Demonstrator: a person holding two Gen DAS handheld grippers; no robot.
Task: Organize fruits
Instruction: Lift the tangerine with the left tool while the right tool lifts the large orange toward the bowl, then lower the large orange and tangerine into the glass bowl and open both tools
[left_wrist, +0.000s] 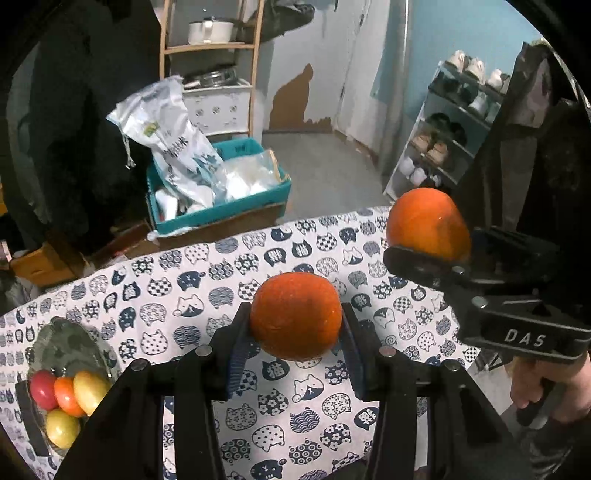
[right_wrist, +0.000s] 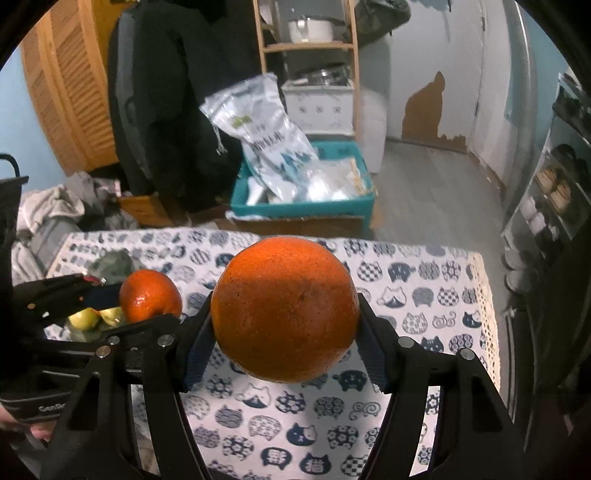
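Note:
My left gripper (left_wrist: 295, 321) is shut on a small orange (left_wrist: 295, 315) and holds it above the cat-print tablecloth (left_wrist: 192, 295). My right gripper (right_wrist: 284, 314) is shut on a larger orange (right_wrist: 284, 308), also above the cloth. The right gripper with its orange (left_wrist: 428, 227) shows at the right of the left wrist view; the left gripper with its orange (right_wrist: 149, 295) shows at the left of the right wrist view. A glass bowl (left_wrist: 70, 343) at the table's left holds a red, an orange and two yellow fruits (left_wrist: 68, 397).
Beyond the table's far edge stands a teal box (left_wrist: 221, 206) with plastic bags on a cardboard box. A wooden shelf (left_wrist: 210, 48) stands behind it, a shoe rack (left_wrist: 443, 140) at the right, and dark hanging clothes at the left.

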